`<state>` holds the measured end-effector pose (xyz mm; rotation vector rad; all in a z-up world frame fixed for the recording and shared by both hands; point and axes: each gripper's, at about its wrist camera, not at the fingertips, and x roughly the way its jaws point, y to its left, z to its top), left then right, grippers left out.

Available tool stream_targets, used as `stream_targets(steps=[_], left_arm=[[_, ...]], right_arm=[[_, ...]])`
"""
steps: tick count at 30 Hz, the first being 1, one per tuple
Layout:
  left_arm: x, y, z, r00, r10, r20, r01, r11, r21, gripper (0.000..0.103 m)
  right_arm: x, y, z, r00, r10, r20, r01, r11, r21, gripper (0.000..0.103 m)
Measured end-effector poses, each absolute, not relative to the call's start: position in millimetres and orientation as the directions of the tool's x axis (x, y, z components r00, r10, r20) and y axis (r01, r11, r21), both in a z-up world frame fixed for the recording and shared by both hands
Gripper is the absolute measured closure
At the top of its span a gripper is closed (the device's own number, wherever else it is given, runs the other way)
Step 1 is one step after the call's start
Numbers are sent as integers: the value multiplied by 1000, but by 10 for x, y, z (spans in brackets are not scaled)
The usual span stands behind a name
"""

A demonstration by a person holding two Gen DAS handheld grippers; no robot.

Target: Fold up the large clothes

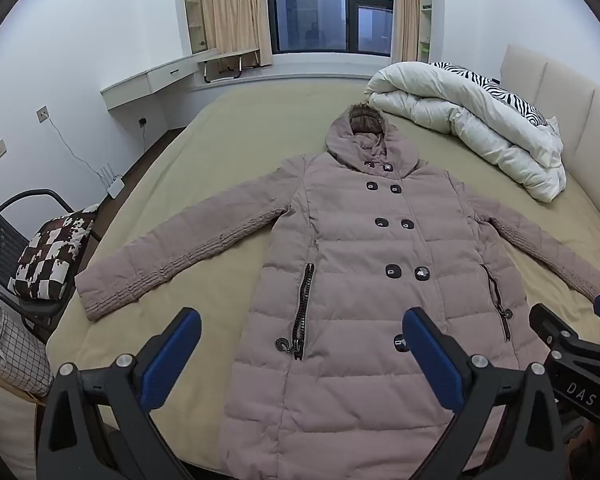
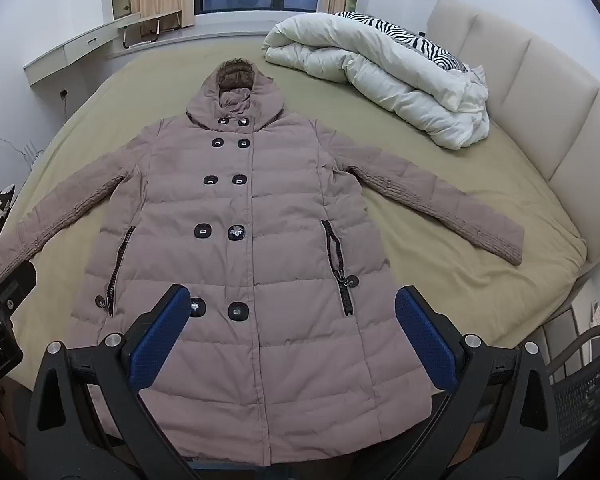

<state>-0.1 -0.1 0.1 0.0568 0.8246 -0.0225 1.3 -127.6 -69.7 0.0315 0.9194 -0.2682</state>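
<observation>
The left tool [image 1: 302,344] hangs above the lower front of the coat [image 1: 360,280] with its blue pads spread wide and nothing between them. The right tool [image 2: 292,312] is likewise wide apart and empty, poised over the hem end of the same garment; neither touches the fabric.

The coat, a long quilted mauve one with a hood [image 2: 236,92], lies face up and buttoned on the bed [image 2: 440,280], hem toward the tools and hood away. Both sleeves are stretched out to the sides: the left sleeve [image 1: 172,256] toward the bed edge by the chair, the right sleeve [image 2: 440,208] toward the headboard side. No part is turned over on itself, so I judge the folding not yet begun: the garment is only spread flat, and sleeves, sides and length all remain to be folded.

The bed carries a tan sheet, with a rolled white duvet [image 2: 380,76] well apart from the coat, near the padded headboard [image 2: 540,112]. Beyond are a dark window [image 1: 332,4] with beige curtains, a white wall-mounted desk [image 1: 156,80], and a black chair [image 1: 16,240] holding a patterned cushion.
</observation>
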Motion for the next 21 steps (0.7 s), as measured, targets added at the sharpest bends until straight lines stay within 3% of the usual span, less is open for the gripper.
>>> stream_targets(steps=[21], left_arm=[[2, 13, -26, 668, 15, -744, 35, 998, 52, 0]], right_arm=[[35, -1277, -716, 575, -213, -790, 242, 967, -84, 0]])
